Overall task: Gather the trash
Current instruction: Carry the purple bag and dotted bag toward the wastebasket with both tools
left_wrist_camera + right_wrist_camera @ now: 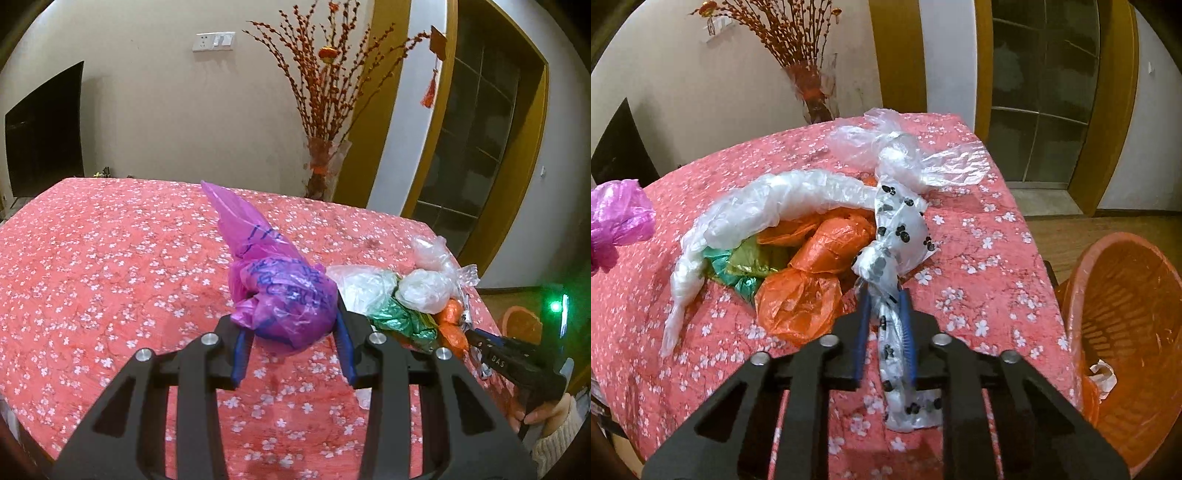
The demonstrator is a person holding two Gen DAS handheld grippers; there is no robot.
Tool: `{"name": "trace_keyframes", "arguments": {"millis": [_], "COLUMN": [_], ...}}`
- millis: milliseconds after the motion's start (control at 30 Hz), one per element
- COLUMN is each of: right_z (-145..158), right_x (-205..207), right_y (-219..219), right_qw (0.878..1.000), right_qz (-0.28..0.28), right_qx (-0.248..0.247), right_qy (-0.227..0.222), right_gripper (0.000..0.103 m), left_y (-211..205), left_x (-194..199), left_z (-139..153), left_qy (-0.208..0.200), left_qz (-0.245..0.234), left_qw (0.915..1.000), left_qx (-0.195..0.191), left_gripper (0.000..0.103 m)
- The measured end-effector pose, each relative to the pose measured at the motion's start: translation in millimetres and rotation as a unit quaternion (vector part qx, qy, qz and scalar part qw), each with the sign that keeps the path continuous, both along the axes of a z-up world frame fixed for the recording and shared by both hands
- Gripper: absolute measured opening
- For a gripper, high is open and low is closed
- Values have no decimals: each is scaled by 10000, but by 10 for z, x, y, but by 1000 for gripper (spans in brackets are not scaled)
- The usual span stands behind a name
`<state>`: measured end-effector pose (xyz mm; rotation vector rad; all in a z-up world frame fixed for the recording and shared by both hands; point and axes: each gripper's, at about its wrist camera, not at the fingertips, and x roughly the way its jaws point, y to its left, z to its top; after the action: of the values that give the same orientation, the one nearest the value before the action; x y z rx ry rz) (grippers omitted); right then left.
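A crumpled purple plastic bag (280, 295) with blue print lies on the red flowered tablecloth (110, 277). My left gripper (293, 325) has its jaws wide on either side of the bag's near end, not closed. In the right wrist view my right gripper (884, 295) is shut on a knotted clear bag with black paw prints (905, 229), whose tail hangs between the fingers. The purple bag (617, 218) shows at the left edge there. The right gripper (476, 338) also shows in the left wrist view beside the pile.
A pile of bags lies on the table: orange bags (809, 280), a green bag (746, 266), a long white bag (768, 206) and a clear bag (908, 155). An orange basket (1123, 332) stands off the table's right edge. A vase of red branches (325, 173) stands behind.
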<state>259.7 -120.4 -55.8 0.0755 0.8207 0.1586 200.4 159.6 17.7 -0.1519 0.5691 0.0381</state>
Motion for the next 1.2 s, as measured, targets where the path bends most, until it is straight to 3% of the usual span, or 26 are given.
{"name": "trace_keyframes", "arguments": {"millis": [100, 367, 400, 467, 500, 533, 700, 733, 767, 900, 1200], "right_z": [59, 127, 117, 110, 104, 98, -42, -78, -89, 28, 645], "right_x": [-75, -168, -143, -99, -65, -51, 89, 97, 91, -96, -722], "right_y": [-93, -254, -247, -211, -171, -149, -2, -8, -8, -144, -680], "right_qw": [9999, 9993, 9991, 9990, 9990, 9991, 9999, 9999, 9999, 9999, 9933], "right_qz": [-33, -119, -121, -143, -133, -121, -46, -25, -11, -76, -462], "right_qx": [70, 302, 383, 411, 398, 375, 62, 30, 14, 49, 327], "right_qy": [-81, -201, -154, -133, -139, -139, 79, 145, 155, -85, -1011], "right_gripper": [1, 1, 5, 23, 37, 39, 38, 24, 20, 14, 14], "left_y": [-96, -398, -412, -453, -460, -462, -451, -452, -454, -509, -987], "left_x": [5, -23, -31, -46, -50, -59, -63, -61, -56, -56, -130], "left_z": [-16, 3, 7, 17, 26, 26, 14, 10, 10, 23, 129], "left_qy": [29, 23, 20, 20, 25, 29, 61, 72, 80, 72, -61], "left_qz": [-109, -423, -436, -464, -467, -474, -464, -465, -471, -551, -1068], "left_qw": [9999, 9991, 9990, 9989, 9989, 9989, 9989, 9989, 9988, 9984, 9942], "left_qx": [0, 7, 14, 38, 44, 51, 71, 62, 56, 49, -76], "left_gripper": [38, 38, 38, 39, 38, 38, 38, 38, 38, 38, 38]}}
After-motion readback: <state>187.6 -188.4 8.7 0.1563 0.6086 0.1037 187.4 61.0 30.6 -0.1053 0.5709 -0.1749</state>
